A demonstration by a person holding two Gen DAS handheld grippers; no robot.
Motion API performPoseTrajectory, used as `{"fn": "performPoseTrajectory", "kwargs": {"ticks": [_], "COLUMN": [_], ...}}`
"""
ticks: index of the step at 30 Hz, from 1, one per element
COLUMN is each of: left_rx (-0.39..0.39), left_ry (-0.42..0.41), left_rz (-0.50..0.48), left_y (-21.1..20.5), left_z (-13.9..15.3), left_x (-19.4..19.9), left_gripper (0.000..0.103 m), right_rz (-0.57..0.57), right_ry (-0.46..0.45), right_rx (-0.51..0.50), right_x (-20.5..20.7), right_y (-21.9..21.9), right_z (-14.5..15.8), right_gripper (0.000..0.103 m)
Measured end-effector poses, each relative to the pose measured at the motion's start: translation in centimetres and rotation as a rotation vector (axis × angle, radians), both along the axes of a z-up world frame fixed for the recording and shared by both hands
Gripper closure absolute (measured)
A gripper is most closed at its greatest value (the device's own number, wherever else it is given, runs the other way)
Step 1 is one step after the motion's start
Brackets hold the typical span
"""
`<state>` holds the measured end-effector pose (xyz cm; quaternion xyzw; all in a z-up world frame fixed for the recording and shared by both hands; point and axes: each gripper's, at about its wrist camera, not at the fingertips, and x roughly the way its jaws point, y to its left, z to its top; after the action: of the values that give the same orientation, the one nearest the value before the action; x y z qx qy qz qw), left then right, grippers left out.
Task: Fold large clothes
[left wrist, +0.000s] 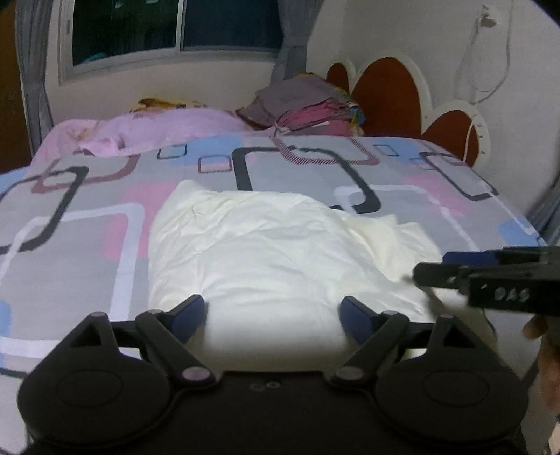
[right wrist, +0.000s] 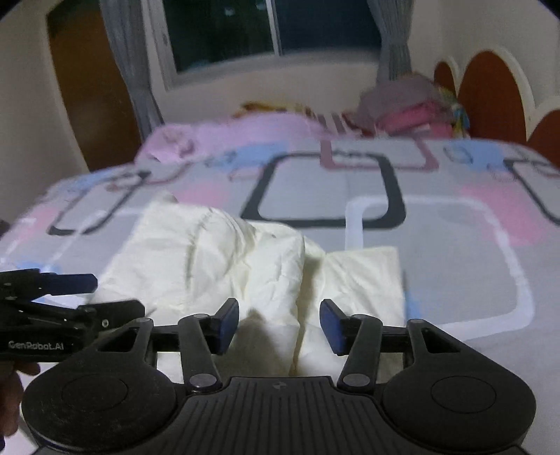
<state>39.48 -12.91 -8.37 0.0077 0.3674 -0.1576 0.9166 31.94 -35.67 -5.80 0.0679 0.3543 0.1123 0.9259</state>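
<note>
A cream-white garment lies crumpled on the patterned bed, also in the right wrist view. My left gripper is open and empty, its fingertips just above the garment's near edge. My right gripper is open and empty over a fold at the garment's near right part. The right gripper shows from the side in the left wrist view, at the garment's right edge. The left gripper shows at the left of the right wrist view.
The bedsheet is grey, pink and blue with rounded squares. A pink blanket and a pile of folded clothes lie at the far side. A window and a brown headboard stand behind.
</note>
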Motion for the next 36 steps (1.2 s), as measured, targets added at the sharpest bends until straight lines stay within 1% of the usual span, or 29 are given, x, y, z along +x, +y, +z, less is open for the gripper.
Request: {"fn": "performPoseTrajectory", "kwargs": {"ticks": [2, 3, 5, 6, 8, 10, 11, 13, 18, 20, 21, 22, 23, 24, 25, 26, 28, 29, 31, 32, 33, 34, 36], "left_rx": [-0.017, -0.015, -0.015, -0.018, -0.021, -0.007, 0.010, 0.016, 0.032, 0.025, 0.008, -0.007, -0.018, -0.031, -0.053, -0.075, -0.122, -0.168, -0.277, -0.325, -0.345, -0.346, -0.355], "left_ry": [-0.013, -0.016, 0.014, 0.030, 0.056, 0.067, 0.065, 0.081, 0.075, 0.077, 0.068, 0.045, 0.013, -0.015, -0.022, 0.004, 0.069, 0.102, 0.163, 0.182, 0.185, 0.182, 0.187], "left_rz": [-0.027, -0.041, -0.055, -0.057, -0.048, -0.042, -0.043, -0.031, -0.032, -0.028, -0.023, -0.006, 0.019, 0.045, 0.065, 0.070, 0.102, 0.116, 0.138, 0.146, 0.156, 0.163, 0.163], "left_y": [0.2, 0.3, 0.6, 0.7, 0.8, 0.8, 0.8, 0.9, 0.8, 1.0, 1.3, 1.9, 2.5, 3.4, 4.5, 5.3, 7.3, 8.4, 10.0, 10.6, 10.8, 10.9, 10.9], "left_z": [0.7, 0.8, 0.4, 0.0, -1.2, -2.4, -3.0, -3.9, -3.9, -3.2, -2.6, -2.0, -1.6, -1.3, -1.3, -1.6, -2.5, -3.1, -3.8, -4.1, -4.2, -4.2, -4.5], "left_x": [-2.1, -3.0, -4.3, -4.7, -5.2, -5.3, -5.2, -4.8, -5.0, -5.3, -5.5, -5.8, -6.1, -6.2, -6.0, -5.5, -4.0, -3.3, -2.4, -2.2, -2.2, -2.2, -2.3], "left_gripper": [0.019, 0.024, 0.036, 0.036, 0.036, 0.032, 0.028, 0.028, 0.027, 0.029, 0.027, 0.020, 0.007, 0.001, 0.001, 0.002, 0.007, 0.010, 0.010, 0.010, 0.011, 0.011, 0.011], "right_rz": [0.014, 0.025, 0.037, 0.047, 0.055, 0.051, 0.046, 0.031, 0.058, 0.062, 0.041, 0.012, -0.019, -0.042, -0.063, -0.085, -0.142, -0.171, -0.213, -0.226, -0.233, -0.230, -0.212], "right_ry": [-0.006, 0.000, 0.021, 0.036, 0.073, 0.115, 0.115, 0.119, 0.120, 0.123, 0.103, 0.063, 0.027, 0.008, 0.024, 0.043, 0.104, 0.135, 0.195, 0.218, 0.228, 0.228, 0.248], "right_rx": [0.019, 0.023, 0.031, 0.033, 0.007, -0.001, -0.002, 0.005, -0.013, -0.025, -0.034, -0.037, -0.030, -0.003, 0.041, 0.083, 0.181, 0.229, 0.364, 0.393, 0.400, 0.405, 0.461], "right_x": [-1.9, -2.8, -4.0, -4.4, -4.6, -4.4, -4.4, -4.4, -4.4, -4.3, -4.6, -5.1, -5.5, -5.6, -5.4, -5.1, -4.1, -3.7, -3.2, -3.0, -3.0, -2.9, -2.7], "right_y": [-0.6, -0.7, -0.6, -0.5, 0.2, 1.0, 1.2, 1.4, 1.2, 0.7, 0.2, -0.6, -1.4, -2.7, -4.2, -5.5, -8.4, -9.7, -12.0, -12.7, -13.0, -13.3, -13.6], "right_z": [0.6, 0.6, 0.1, -0.4, -1.9, -4.1, -4.8, -5.7, -5.6, -4.8, -3.9, -3.0, -2.3, -1.8, -1.7, -1.9, -3.1, -3.7, -5.1, -5.5, -5.7, -5.8, -6.3], "right_gripper": [0.052, 0.052, 0.052, 0.052, 0.052, 0.052, 0.052, 0.052, 0.052, 0.050, 0.050, 0.039, 0.017, 0.012, 0.012, 0.012, 0.012, 0.012, 0.012, 0.012, 0.012, 0.012, 0.012]}}
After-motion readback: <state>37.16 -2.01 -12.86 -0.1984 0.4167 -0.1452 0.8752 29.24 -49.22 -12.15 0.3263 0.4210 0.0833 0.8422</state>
